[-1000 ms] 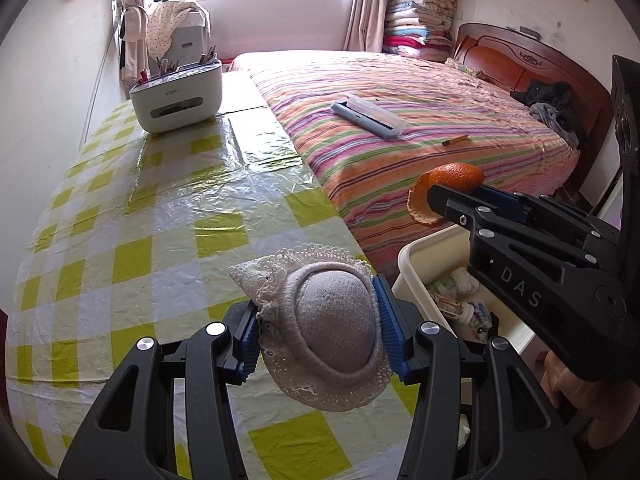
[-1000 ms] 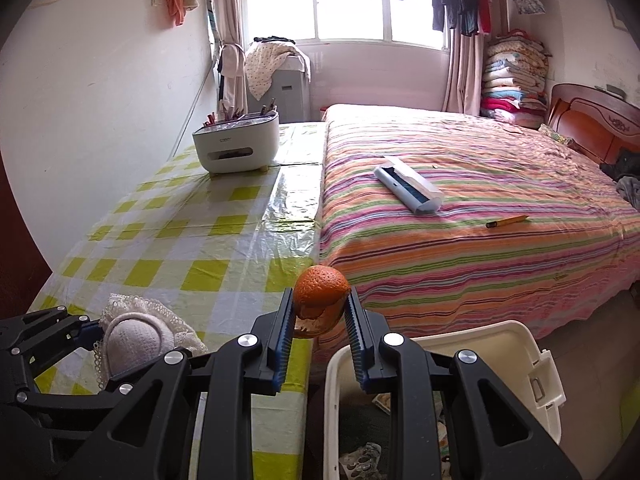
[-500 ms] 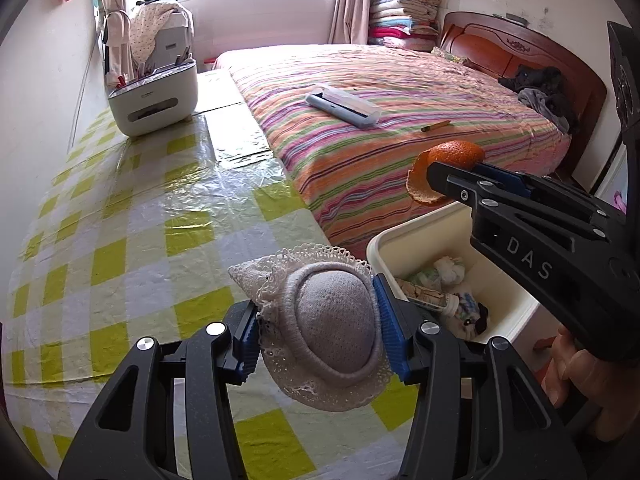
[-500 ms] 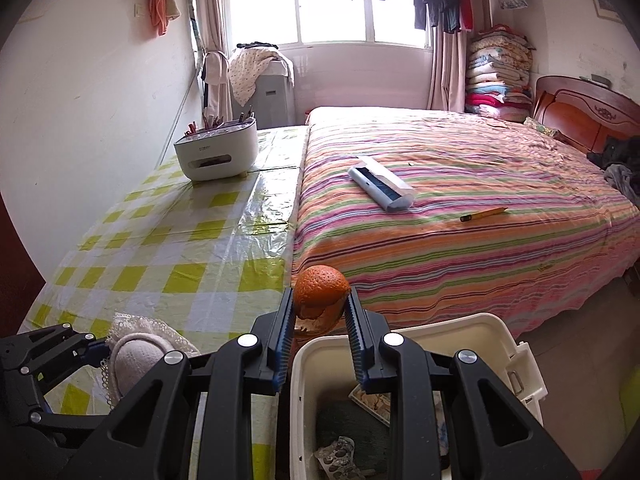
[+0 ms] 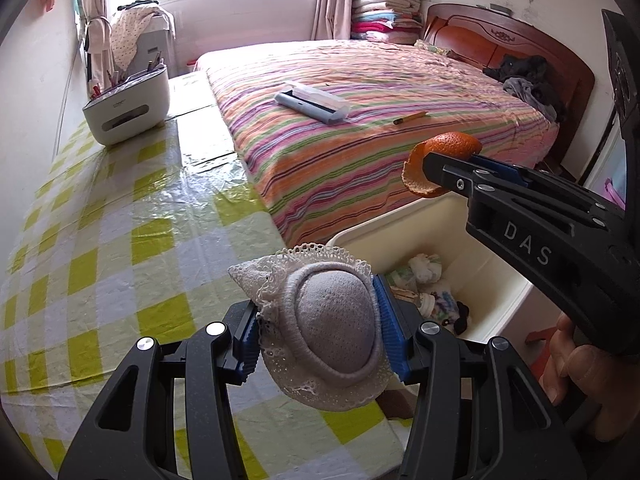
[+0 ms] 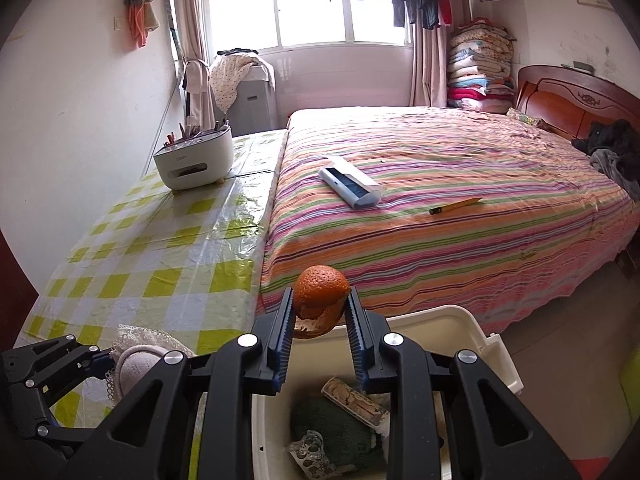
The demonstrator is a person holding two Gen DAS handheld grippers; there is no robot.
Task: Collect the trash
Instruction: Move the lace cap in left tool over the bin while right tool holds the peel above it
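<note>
The black right gripper [image 5: 448, 168] has white letters "DAS" on its side. Its blue-padded fingers [image 6: 285, 332] squeeze a curled orange fruit peel [image 6: 320, 298], which hangs above the open cream plastic trash bin [image 6: 476, 328]. The bin stands on the floor between the counter and the bed. Inside it lie a dark green lump, a printed wrapper and some crumpled bits; the words on them are too small to read.

The left gripper [image 5: 320, 332] has its fingers [image 5: 390, 340] closed on a small grey knitted hat with a white lace brim [image 5: 324, 328]. The hat is held over the edge of the counter with the yellow and white checked plastic cover [image 5: 100, 220], close beside the bin.

At the far end of the counter sits a white rounded box holding pens [image 6: 196, 156]. It has a small grey label, too blurry to read. The hat's underside is hidden.
</note>
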